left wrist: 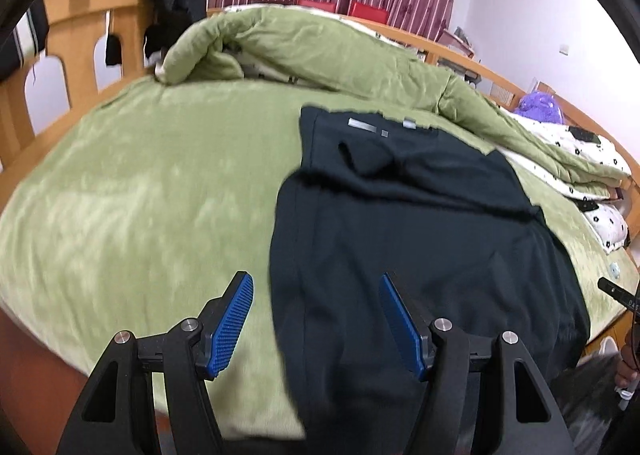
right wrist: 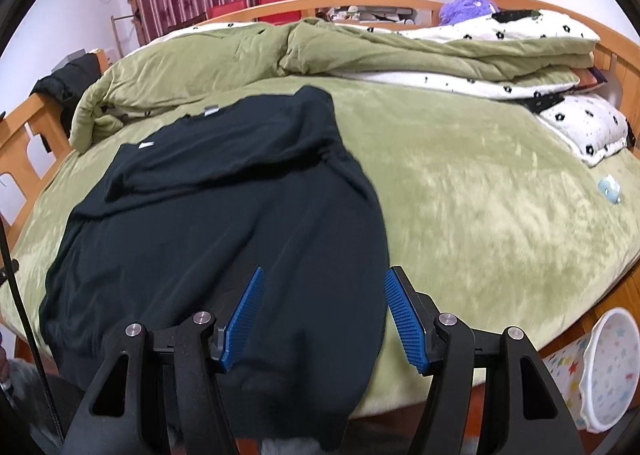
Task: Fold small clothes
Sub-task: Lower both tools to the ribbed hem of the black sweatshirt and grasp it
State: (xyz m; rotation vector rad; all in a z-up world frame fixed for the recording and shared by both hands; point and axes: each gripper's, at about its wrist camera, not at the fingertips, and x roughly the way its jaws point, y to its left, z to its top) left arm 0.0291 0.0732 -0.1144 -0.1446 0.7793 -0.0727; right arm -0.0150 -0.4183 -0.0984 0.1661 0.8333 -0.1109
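My left gripper (left wrist: 316,319): blue ribbed pads parted, empty, straddling the garment's left edge at lower centre.
My right gripper (right wrist: 323,315): parted, empty, over its right edge.
Dark navy knit garment (right wrist: 224,215): on green plush bedspread (right wrist: 480,207), long axis running away from me, hem nearest both grippers.

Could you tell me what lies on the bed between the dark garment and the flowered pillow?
Only bare green bedcover lies between the dark garment and the flowered pillow; the right wrist view shows it best.
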